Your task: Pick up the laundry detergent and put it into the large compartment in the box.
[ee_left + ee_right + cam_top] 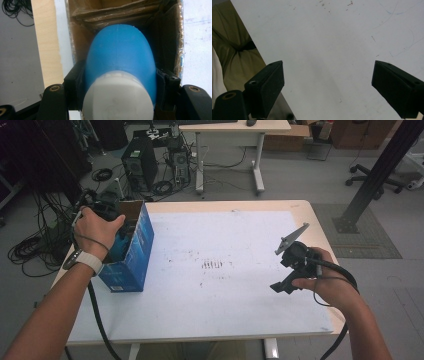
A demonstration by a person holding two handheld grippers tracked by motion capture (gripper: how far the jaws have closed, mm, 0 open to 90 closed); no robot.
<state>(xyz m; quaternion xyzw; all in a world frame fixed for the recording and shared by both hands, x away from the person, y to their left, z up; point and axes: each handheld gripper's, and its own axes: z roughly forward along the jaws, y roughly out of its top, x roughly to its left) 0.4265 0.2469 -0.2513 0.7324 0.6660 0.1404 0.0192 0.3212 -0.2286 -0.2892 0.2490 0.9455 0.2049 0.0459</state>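
Observation:
A blue cardboard box [131, 255] stands open-topped at the table's left edge. My left gripper [107, 215] hangs over its opening, shut on a blue bottle [120, 57] with a white cap [117, 97]. The bottle points down into the box's brown cardboard interior [165, 37], and both jaws press its sides just behind the cap. My right gripper [295, 265] is held above the right part of the table, away from the box. Its jaws stand wide open over the white sheet [332, 50] with nothing between them [328, 85].
A white sheet [220, 270] with dark smudges at its middle covers most of the wooden table [315, 220]. Behind the table on the floor are computer towers [140, 165], cable coils [30, 250], a white desk [230, 140] and a black post [375, 175].

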